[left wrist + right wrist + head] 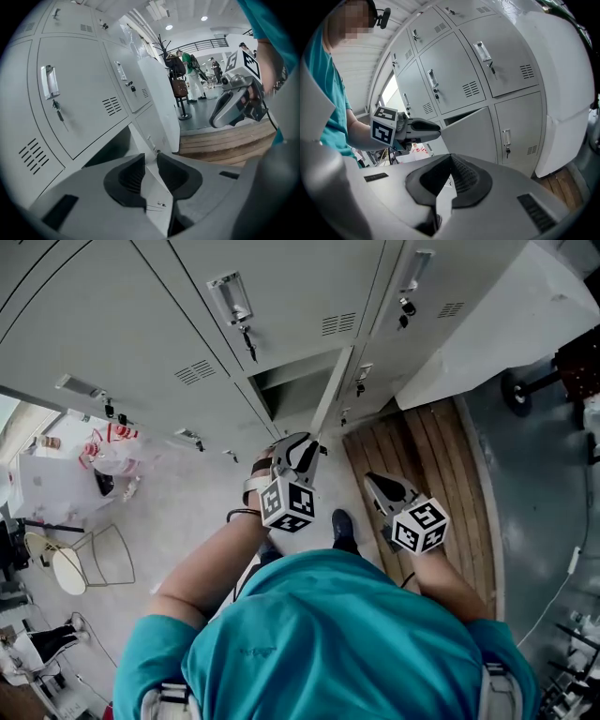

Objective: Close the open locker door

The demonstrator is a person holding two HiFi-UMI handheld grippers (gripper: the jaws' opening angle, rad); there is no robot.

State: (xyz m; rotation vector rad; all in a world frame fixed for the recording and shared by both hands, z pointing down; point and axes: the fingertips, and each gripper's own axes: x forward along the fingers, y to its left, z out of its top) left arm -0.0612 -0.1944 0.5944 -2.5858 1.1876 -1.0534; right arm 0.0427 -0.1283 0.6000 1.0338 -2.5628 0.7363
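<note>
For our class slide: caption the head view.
Left gripper clamps the edge of the open locker door; right gripper hovers shut alongside.

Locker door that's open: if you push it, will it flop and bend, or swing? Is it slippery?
The locker door looks like flat painted metal, so it likely stays stiff. It is fixed along one side, so a push should probably swing it shut. Its smooth edge sits in the left gripper, so it might slip a little.
</note>
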